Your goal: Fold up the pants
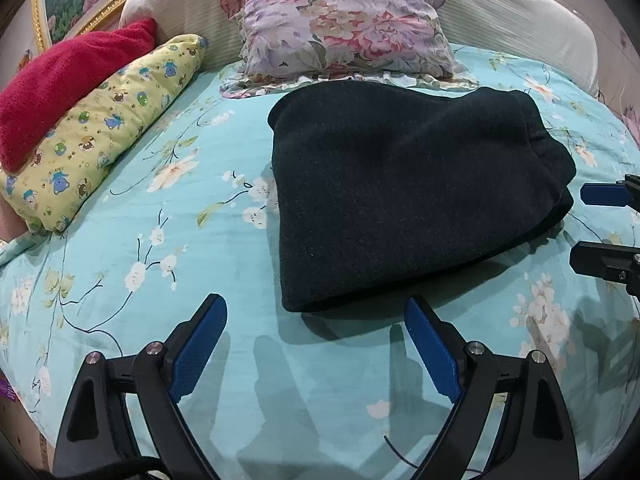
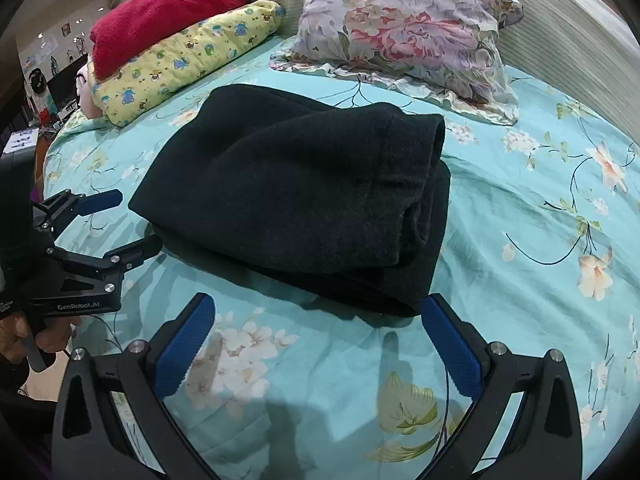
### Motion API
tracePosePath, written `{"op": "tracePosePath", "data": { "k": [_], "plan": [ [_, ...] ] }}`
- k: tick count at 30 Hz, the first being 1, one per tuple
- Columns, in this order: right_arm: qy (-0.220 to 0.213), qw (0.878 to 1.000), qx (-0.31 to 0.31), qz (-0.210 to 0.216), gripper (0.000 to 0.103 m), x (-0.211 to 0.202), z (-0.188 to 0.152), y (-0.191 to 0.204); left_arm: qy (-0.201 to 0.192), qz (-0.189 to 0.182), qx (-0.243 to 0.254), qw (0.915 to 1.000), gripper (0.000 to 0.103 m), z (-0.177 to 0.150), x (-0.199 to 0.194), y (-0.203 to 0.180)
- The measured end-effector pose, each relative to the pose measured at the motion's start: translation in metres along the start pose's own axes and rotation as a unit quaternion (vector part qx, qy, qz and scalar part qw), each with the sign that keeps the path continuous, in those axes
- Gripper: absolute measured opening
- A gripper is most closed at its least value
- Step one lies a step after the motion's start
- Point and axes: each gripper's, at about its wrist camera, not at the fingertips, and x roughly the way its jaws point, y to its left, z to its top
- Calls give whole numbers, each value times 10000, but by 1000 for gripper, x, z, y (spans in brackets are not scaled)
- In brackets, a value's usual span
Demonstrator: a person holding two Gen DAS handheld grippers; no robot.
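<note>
The dark, nearly black pants (image 1: 400,188) lie folded in a thick stack on the turquoise floral bedsheet (image 1: 200,240); they also show in the right wrist view (image 2: 304,192). My left gripper (image 1: 316,312) is open and empty, just in front of the stack's near edge. It also shows in the right wrist view (image 2: 136,220) at the stack's left side. My right gripper (image 2: 318,312) is open and empty, in front of the stack's near right corner. It also shows in the left wrist view (image 1: 578,228) at the right edge.
A floral ruffled pillow (image 1: 344,28) lies behind the pants against the padded headboard (image 1: 520,12). A yellow cartoon-print pillow (image 1: 108,120) and a red blanket (image 1: 68,76) lie at the far left. The bed's left edge, with cluttered room beyond, shows in the right wrist view (image 2: 52,132).
</note>
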Motion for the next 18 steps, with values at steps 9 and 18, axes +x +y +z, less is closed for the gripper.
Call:
{"op": "tracePosePath", "data": {
  "k": [9,18],
  "plan": [
    [-19,10000,39,26,103,1,-1,-2,22,-33,34,10000,91,0,3,-3],
    [-72,9999,63,30,103,-2,0,-4,-20,-47,21,10000,91,2,2,-2]
  ]
}}
